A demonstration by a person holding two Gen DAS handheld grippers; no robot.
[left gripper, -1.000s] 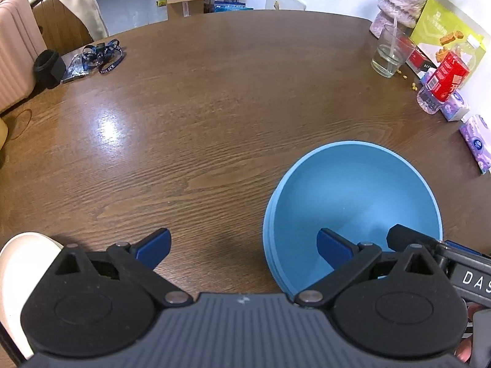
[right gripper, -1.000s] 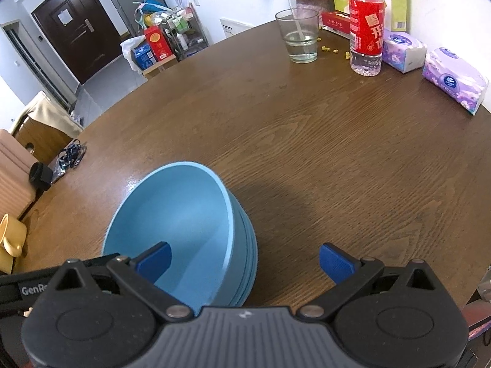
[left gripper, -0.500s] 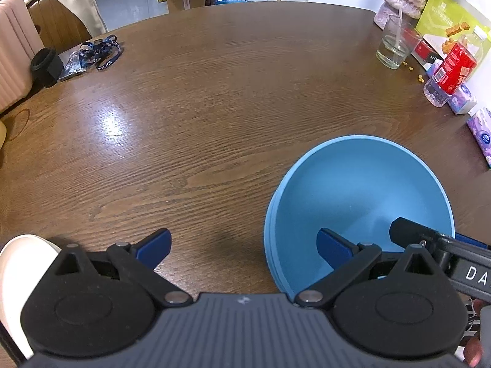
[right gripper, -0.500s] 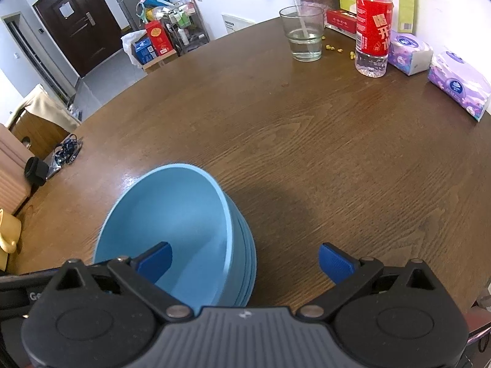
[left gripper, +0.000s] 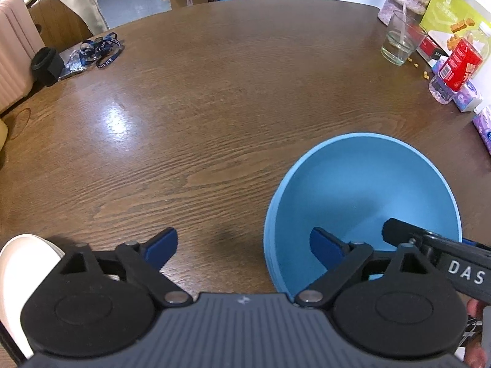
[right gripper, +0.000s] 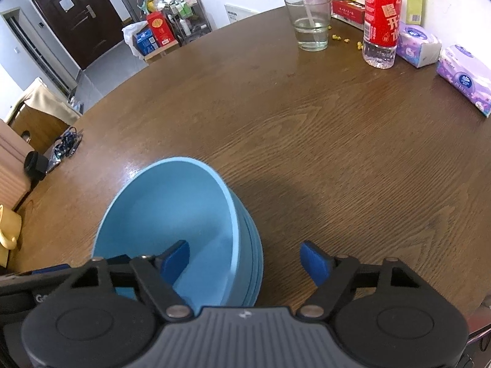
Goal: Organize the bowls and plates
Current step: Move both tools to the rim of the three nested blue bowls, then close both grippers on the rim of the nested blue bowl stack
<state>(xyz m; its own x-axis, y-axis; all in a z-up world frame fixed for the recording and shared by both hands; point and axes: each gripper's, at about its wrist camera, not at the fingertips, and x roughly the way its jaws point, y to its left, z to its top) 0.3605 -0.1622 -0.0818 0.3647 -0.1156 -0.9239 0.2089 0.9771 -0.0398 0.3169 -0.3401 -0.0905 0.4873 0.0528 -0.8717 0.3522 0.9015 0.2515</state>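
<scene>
A stack of blue bowls (left gripper: 365, 190) stands on the round wooden table (left gripper: 214, 92) near its front edge; it also shows in the right wrist view (right gripper: 172, 211). My left gripper (left gripper: 244, 245) is open, its right finger over the stack's near rim, its left finger over bare wood. My right gripper (right gripper: 245, 259) is open, its left finger inside the top bowl, its right finger outside to the right. A white plate (left gripper: 15, 273) lies at the lower left edge of the left wrist view.
A glass of water (right gripper: 310, 23), a red-labelled bottle (right gripper: 380, 21) and tissue packs (right gripper: 463, 78) stand at the table's far right. A lanyard and black items (left gripper: 92, 52) lie at the far left. Chairs stand beyond the left edge.
Both grippers have drawn back and risen slightly from the blue bowl stack. The bowls stay put on the table. Both jaws remain open.
</scene>
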